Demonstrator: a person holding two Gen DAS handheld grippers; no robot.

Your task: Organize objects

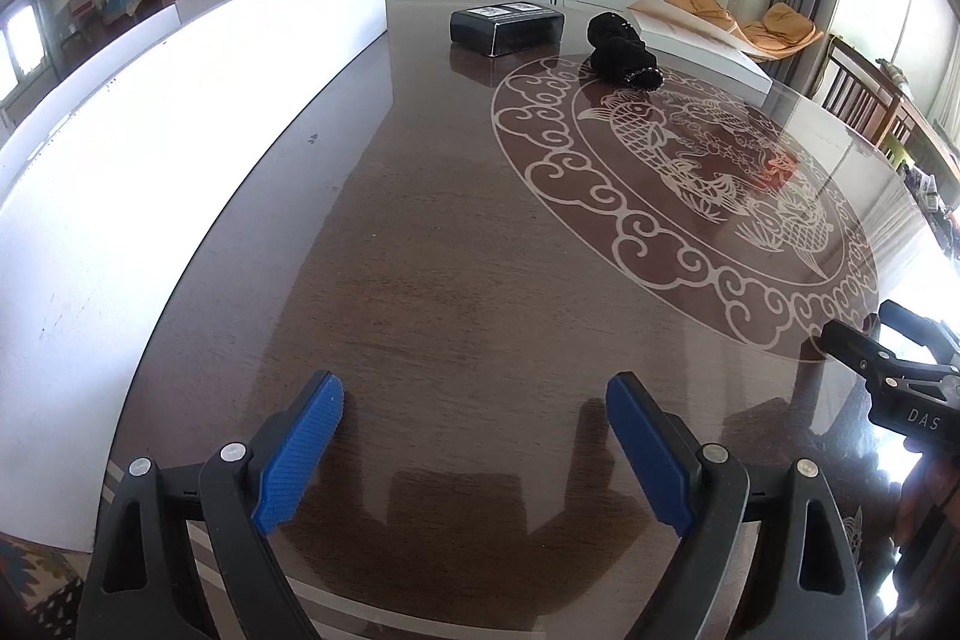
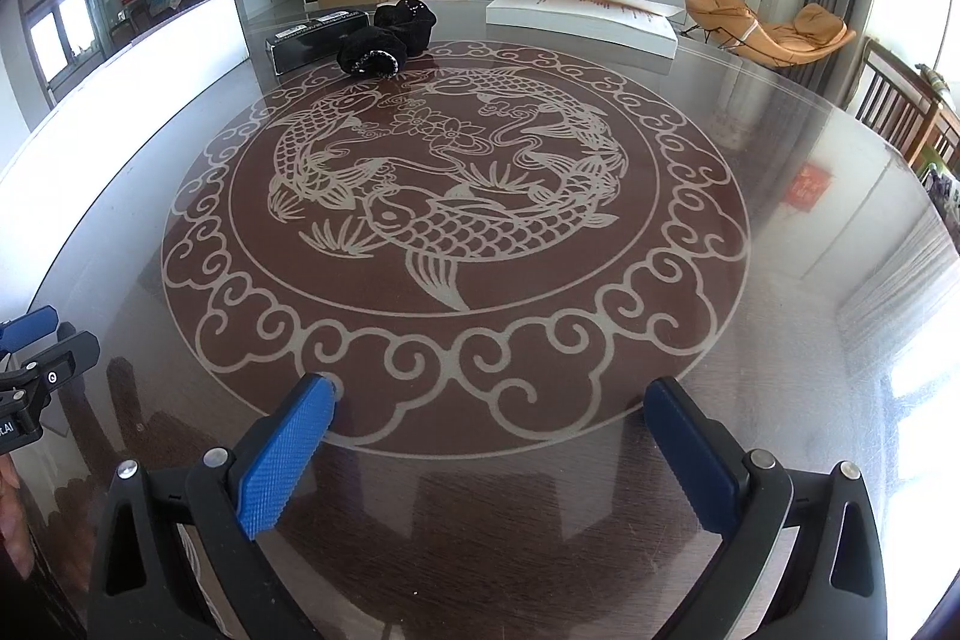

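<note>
A black box [image 1: 507,23] with white labels lies at the far side of the dark round table [image 1: 456,280]. A black fabric bundle [image 1: 624,52] with a beaded edge lies just right of it. Both show in the right wrist view, the box [image 2: 318,34] and the bundle [image 2: 390,37]. My left gripper [image 1: 474,451] is open and empty over the near table edge. My right gripper [image 2: 489,451] is open and empty, near the rim of the fish medallion [image 2: 444,196]. Both grippers are far from the objects.
A white panel [image 1: 180,112] stands along the table's left side. A flat white box [image 2: 576,19] lies at the far right. The right gripper's body [image 1: 900,376] shows at the left view's right edge. Chairs [image 2: 912,118] stand to the right.
</note>
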